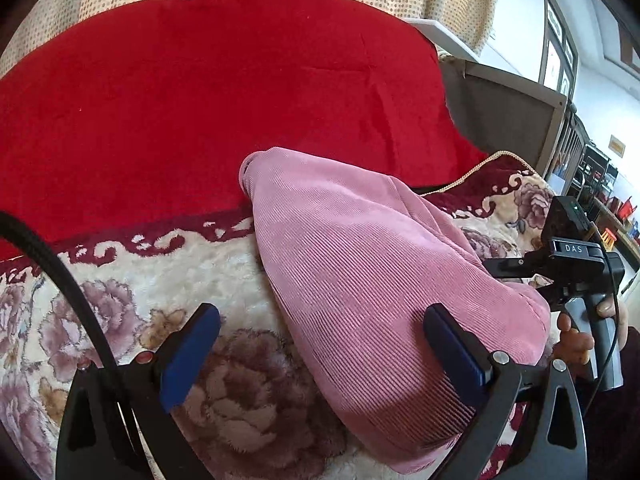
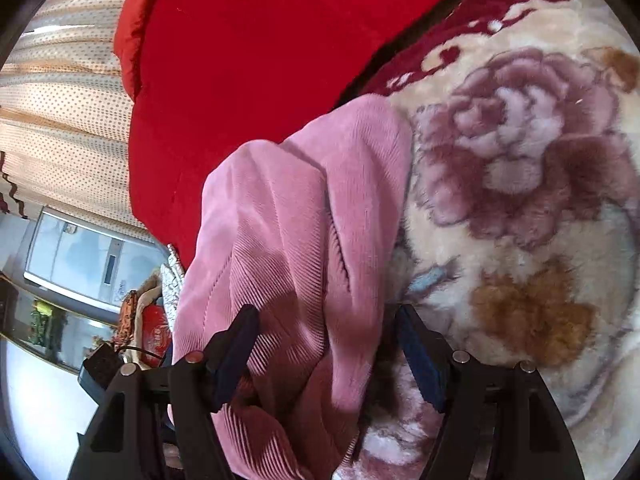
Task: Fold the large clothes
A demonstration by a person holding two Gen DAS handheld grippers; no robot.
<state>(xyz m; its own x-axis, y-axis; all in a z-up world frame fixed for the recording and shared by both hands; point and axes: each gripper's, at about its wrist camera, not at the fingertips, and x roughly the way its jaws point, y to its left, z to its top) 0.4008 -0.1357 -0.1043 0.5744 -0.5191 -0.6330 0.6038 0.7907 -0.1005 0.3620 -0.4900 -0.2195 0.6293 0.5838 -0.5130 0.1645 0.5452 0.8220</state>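
Handling this pink corduroy garment (image 1: 360,264) should be easy on weight but awkward on shape: it looks soft, thick and limp, so it will sag and bunch wherever you leave it unsupported. It lies in a rounded, partly folded heap on the floral blanket (image 1: 132,320), its far end just reaching the blanket's dark red border beside the red cushion (image 1: 200,92). Your left gripper (image 1: 320,344) has its jaws wide apart, one pad against the cloth. Your right gripper (image 2: 328,356) also stands apart, straddling a raised ridge of fabric without pinching it. Take hold at a seam or doubled edge, where the ribbed cloth is likely to slip least.
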